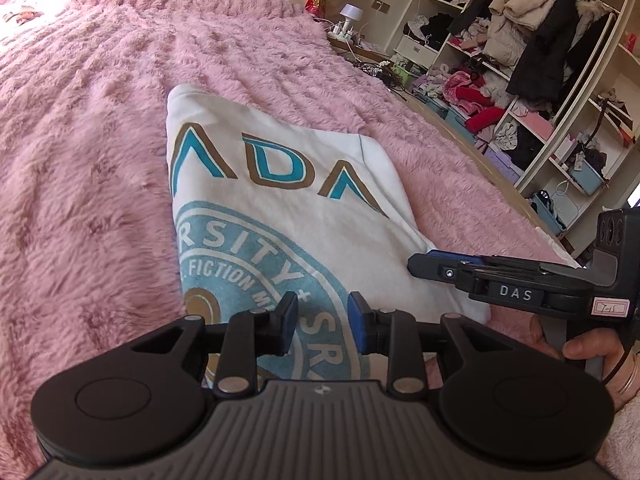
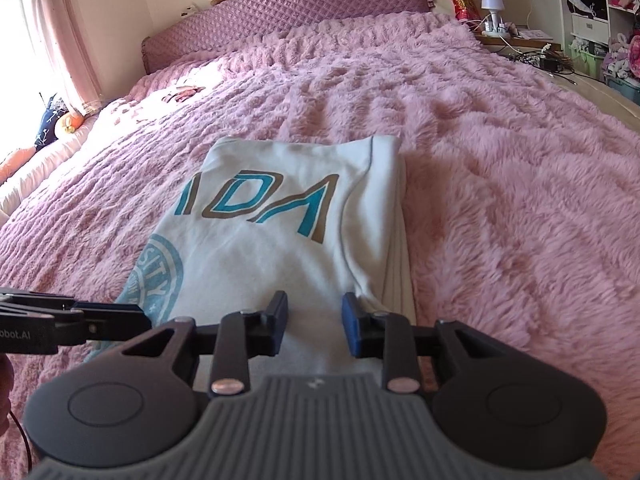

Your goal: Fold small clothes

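Ribbed grey housing and black round pivots of the left claw [image 1: 323, 326] fill the near edge of its own view, its blue-padded fingers [image 1: 289, 322] parted over the printed seal, nothing between them. Beyond lies the folded white shirt [image 1: 280, 200] on the fluffy pink bed cover [image 1: 100, 160], a soft rectangle whose long axis runs away from the claws toward the quilted purple headboard [image 2: 280, 12]; teal-and-brown letters cross its far half, a pale blue round seal its near half. To the right, the right claw [image 2: 315, 326] hovers above the shirt's near right part, where layered folded edges stack; its fingers are also spread and empty. A hand [image 1: 588, 350] grips its handle from below, and both claws tilt downward. Cluttered white shelves [image 1: 540, 80] stand past the bed's right side.
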